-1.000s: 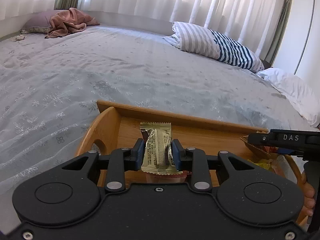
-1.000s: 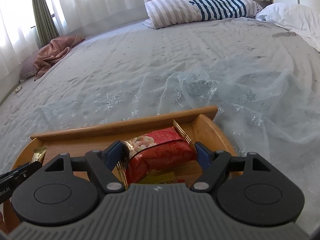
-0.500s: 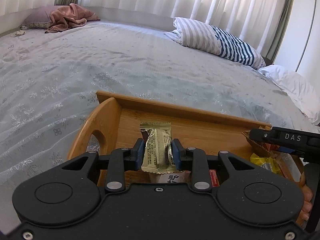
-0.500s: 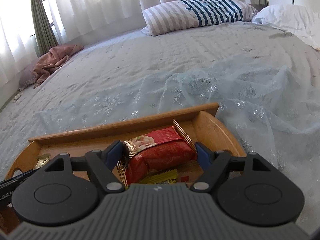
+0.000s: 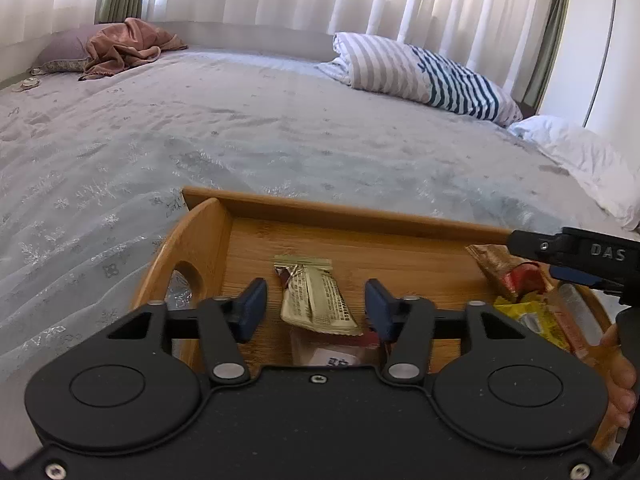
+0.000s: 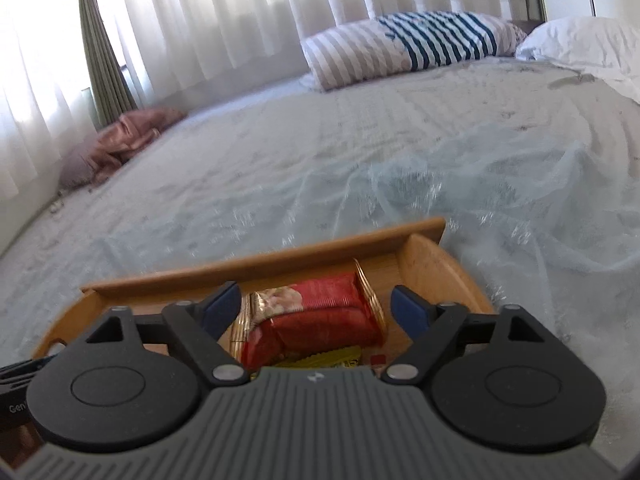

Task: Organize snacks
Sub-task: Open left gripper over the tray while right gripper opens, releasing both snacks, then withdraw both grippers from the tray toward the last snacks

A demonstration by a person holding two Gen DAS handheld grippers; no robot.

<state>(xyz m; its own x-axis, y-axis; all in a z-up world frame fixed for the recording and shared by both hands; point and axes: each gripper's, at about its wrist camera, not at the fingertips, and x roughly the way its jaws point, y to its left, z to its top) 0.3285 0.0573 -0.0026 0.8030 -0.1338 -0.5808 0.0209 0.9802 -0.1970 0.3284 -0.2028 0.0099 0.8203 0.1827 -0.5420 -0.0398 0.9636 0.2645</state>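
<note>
Wooden tray (image 5: 340,216) holds one gold packet (image 5: 316,300) and one red packet (image 6: 320,316), each between an opening gripper's jaws.

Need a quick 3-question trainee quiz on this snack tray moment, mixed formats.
1. True or false: the left hand-held gripper is clamped on the gold snack packet.
2. What lies between the right hand-held gripper pads? A) striped pillow B) red snack packet C) pink cloth
3. Fill in: the snacks lie in a wooden ____ on the bed.

Key: 1 false, its jaws are opening and the pads stand clear of the packet; 2 B; 3 tray.
</note>
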